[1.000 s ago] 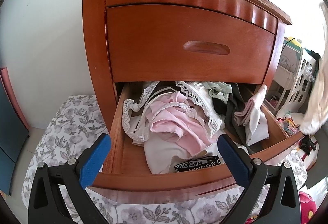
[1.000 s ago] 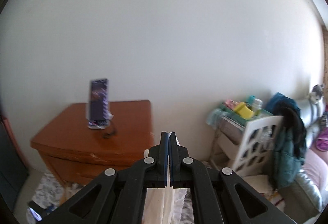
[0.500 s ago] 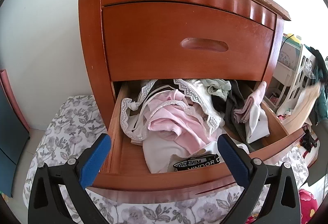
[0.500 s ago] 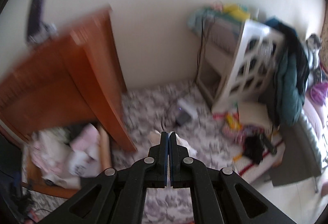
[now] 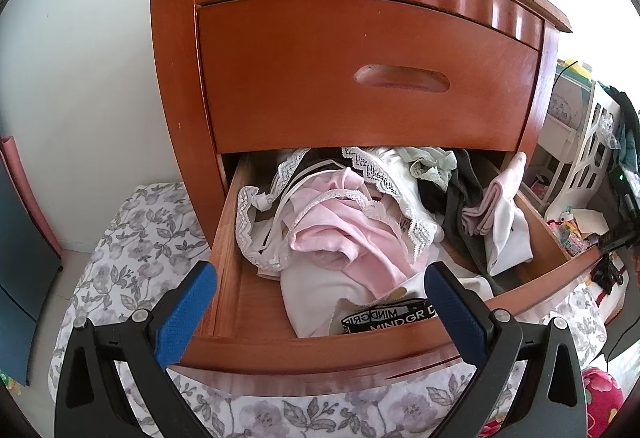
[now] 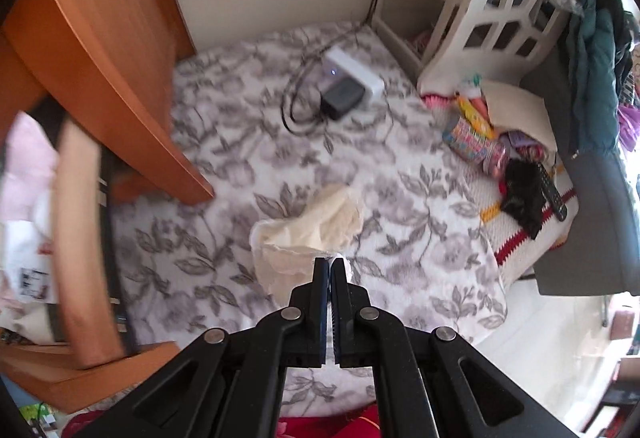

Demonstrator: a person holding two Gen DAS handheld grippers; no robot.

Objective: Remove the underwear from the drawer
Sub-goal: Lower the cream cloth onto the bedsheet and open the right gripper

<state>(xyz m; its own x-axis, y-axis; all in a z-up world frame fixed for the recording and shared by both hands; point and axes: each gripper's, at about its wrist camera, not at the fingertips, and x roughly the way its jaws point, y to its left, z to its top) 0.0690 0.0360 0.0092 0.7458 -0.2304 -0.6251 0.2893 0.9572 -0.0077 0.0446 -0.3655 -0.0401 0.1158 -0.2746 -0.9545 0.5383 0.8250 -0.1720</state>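
The left gripper [image 5: 320,294] hangs with fingers spread wide before the open drawer [image 5: 248,278], pink underwear [image 5: 344,234] heaped just beyond and between them. The right gripper [image 6: 329,266] has its fingers pressed together on cream underwear [image 6: 308,234], which trails ahead of them over the floral blanket [image 6: 400,197].

1. The left gripper [image 5: 320,290] is hovering, jaws spread wide, at the open lower wooden drawer [image 5: 320,352].
2. Pink lace-trimmed underwear [image 5: 344,234] is lying atop mixed garments inside.
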